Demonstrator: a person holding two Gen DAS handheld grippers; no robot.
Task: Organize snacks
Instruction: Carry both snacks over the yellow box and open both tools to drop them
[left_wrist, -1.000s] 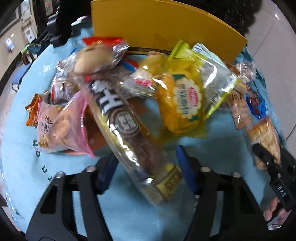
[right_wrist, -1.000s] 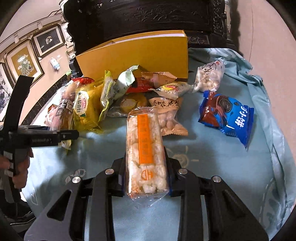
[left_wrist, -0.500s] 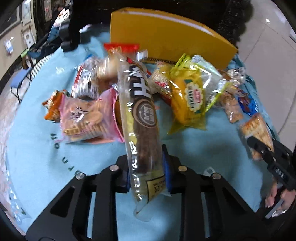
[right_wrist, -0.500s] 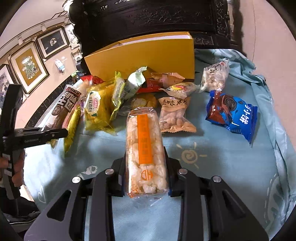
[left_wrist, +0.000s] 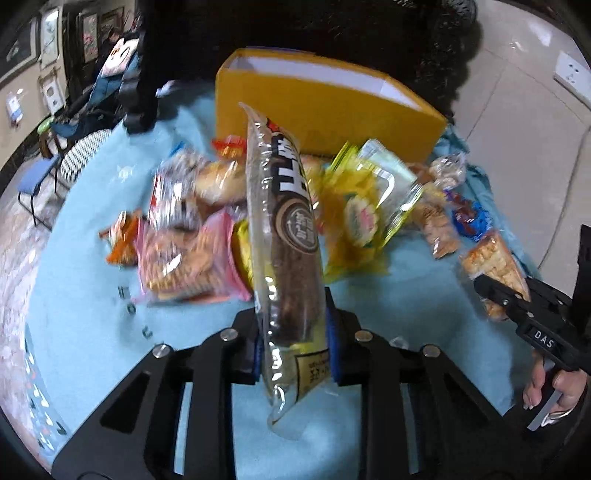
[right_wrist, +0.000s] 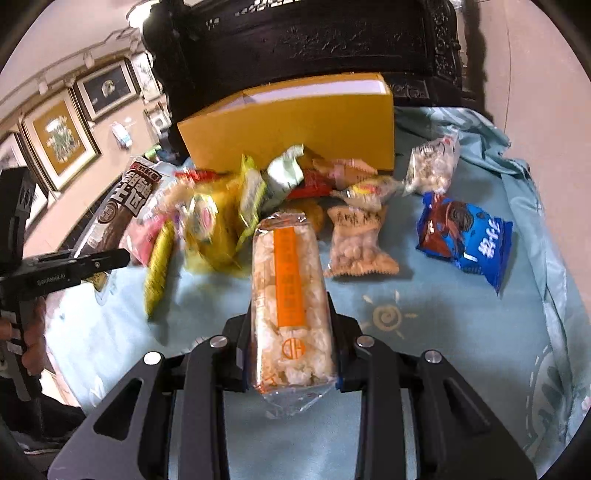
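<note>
My left gripper (left_wrist: 293, 341) is shut on the lower end of a long brown chocolate-roll packet (left_wrist: 286, 236), which stands lifted above the pile. In the right wrist view that same packet (right_wrist: 122, 210) shows at far left, held up by the left gripper (right_wrist: 118, 258). Between the pads of my right gripper (right_wrist: 291, 350) sits a puffed-rice bar packet (right_wrist: 288, 295) with an orange stripe, and the jaws are shut on it; this packet (left_wrist: 495, 266) also shows at the right edge of the left wrist view. An open yellow box (left_wrist: 325, 107) stands behind the snacks.
Loose snacks lie on the light blue tablecloth (right_wrist: 424, 332): a pink packet (left_wrist: 184, 258), a yellow packet (left_wrist: 358, 221), a peanut bag (right_wrist: 354, 243), a blue cookie packet (right_wrist: 465, 236) and a clear puffed bag (right_wrist: 432, 166). Dark carved furniture (right_wrist: 314, 40) stands behind the box. A hand (left_wrist: 554, 387) grips the right handle.
My left gripper closed on the chocolate-roll packet and raised it off the pile, turning it upright. The right gripper kept its hold on the rice bar and barely shifted.
</note>
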